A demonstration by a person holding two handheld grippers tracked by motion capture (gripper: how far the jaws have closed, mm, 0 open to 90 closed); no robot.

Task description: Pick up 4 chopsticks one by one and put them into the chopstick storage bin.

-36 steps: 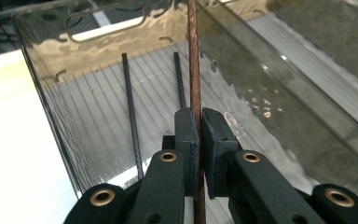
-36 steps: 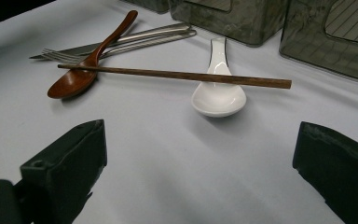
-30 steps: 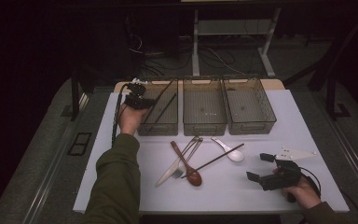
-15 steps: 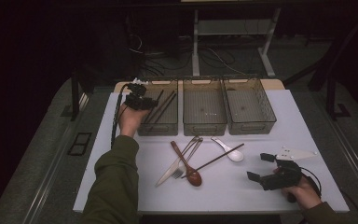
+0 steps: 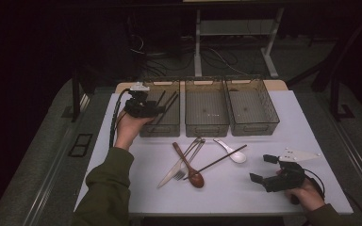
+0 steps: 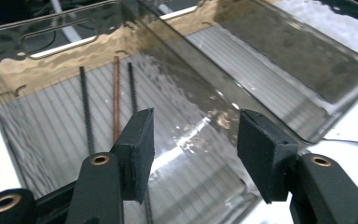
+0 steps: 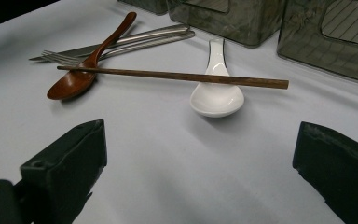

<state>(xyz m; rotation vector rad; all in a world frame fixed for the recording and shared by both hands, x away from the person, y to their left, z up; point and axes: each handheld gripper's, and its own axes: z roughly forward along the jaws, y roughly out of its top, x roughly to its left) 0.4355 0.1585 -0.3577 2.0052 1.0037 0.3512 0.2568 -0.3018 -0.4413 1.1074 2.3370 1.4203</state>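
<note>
The work in hand looks like sorting cutlery into bins, and I judge this to be the letting-go of one chopstick. The left hand-held gripper (image 5: 156, 109) hangs over the leftmost of three smoky translucent plastic bins (image 5: 147, 128); its jaws have just been opening and now stand about half apart with nothing between the pads (image 6: 139, 144). Below them, on the ribbed floor of that bin, lie three thin chopsticks (image 6: 116, 100): two black and one reddish brown between them, side by side and nearly parallel. The middle bin (image 5: 206, 127) and the right bin (image 5: 254, 126) look empty from the high view.

The right hand-held gripper (image 5: 267, 170) rests low near the right front of the white tabletop (image 5: 235, 197), jaws wide apart and empty, pointing toward the loose pile.

Left on the tabletop I count five pieces: one dark brown wooden chopstick (image 7: 172, 76) lying across the bowl of one white ceramic soup spoon (image 7: 216, 95), one reddish-brown wooden spoon (image 7: 86, 70), one steel fork (image 7: 121, 46) and one steel table knife (image 5: 179, 165).

Next, I expect, the brown chopstick should go to join the other three. That calls for a pinch on its free length, clear of the white spoon it rests on, and a lift straight up so the spoon is not dragged or tipped.
</note>
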